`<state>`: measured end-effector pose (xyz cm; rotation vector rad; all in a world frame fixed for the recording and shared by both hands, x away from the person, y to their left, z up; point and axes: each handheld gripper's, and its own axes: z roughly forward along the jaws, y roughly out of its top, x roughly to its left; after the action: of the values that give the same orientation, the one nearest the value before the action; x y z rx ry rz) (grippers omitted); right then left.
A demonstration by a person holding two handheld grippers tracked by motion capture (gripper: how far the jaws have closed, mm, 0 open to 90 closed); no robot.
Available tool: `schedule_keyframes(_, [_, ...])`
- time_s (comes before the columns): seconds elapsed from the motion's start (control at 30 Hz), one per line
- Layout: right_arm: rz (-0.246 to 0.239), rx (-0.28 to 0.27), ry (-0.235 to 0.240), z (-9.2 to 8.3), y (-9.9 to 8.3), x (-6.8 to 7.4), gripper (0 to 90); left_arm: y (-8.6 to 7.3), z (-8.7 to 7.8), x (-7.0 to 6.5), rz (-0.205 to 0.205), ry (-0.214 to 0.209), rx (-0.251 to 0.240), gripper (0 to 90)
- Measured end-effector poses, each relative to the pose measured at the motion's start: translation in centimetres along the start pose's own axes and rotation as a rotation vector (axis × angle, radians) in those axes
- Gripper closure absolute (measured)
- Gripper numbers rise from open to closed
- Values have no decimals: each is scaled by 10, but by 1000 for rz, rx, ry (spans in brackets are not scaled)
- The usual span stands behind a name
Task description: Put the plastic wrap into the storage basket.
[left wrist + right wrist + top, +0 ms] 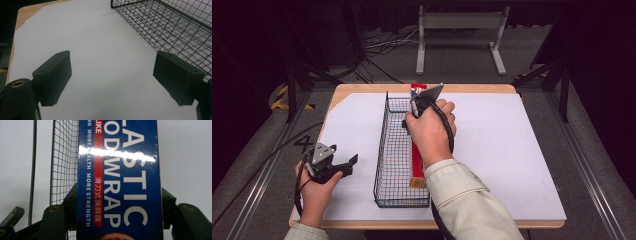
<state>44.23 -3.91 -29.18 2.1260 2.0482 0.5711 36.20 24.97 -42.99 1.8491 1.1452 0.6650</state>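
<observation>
So a long box of plastic wrap is being pinched by the right gripper, with the jaws being pressed flat against the box's two long sides. In the right gripper view the blue face of the box, with its white lettering and a red stripe, is being shown from very close, and a bit of glare is being thrown across it. In the high view the box is being held lengthwise along the right-hand wall of a black wire basket, with its near end being seen down by the basket's near right corner and its far end poking out past the right hand. Whether the box is being rested inside the basket or on its rim can't really be told from here.

The left gripper is being held off to the left of the basket, well apart from the box, with its jaws being kept spread wide and nothing being gripped between them. In the left gripper view only the white sheet is being seen between them, with the basket's mesh being caught at the upper right.

Everything is being carried by a wooden table that's being covered by that white sheet.
</observation>
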Motion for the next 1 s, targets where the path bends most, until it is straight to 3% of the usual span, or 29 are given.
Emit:
schedule_keyframes(0.2, [51,14,39,6,0,2,398,0,-2,2,-15,7,-11,157])
schedule_keyframes(1.0, [25,42,1,43,-9,12,396,-1,-1,0,3,8,-3,155])
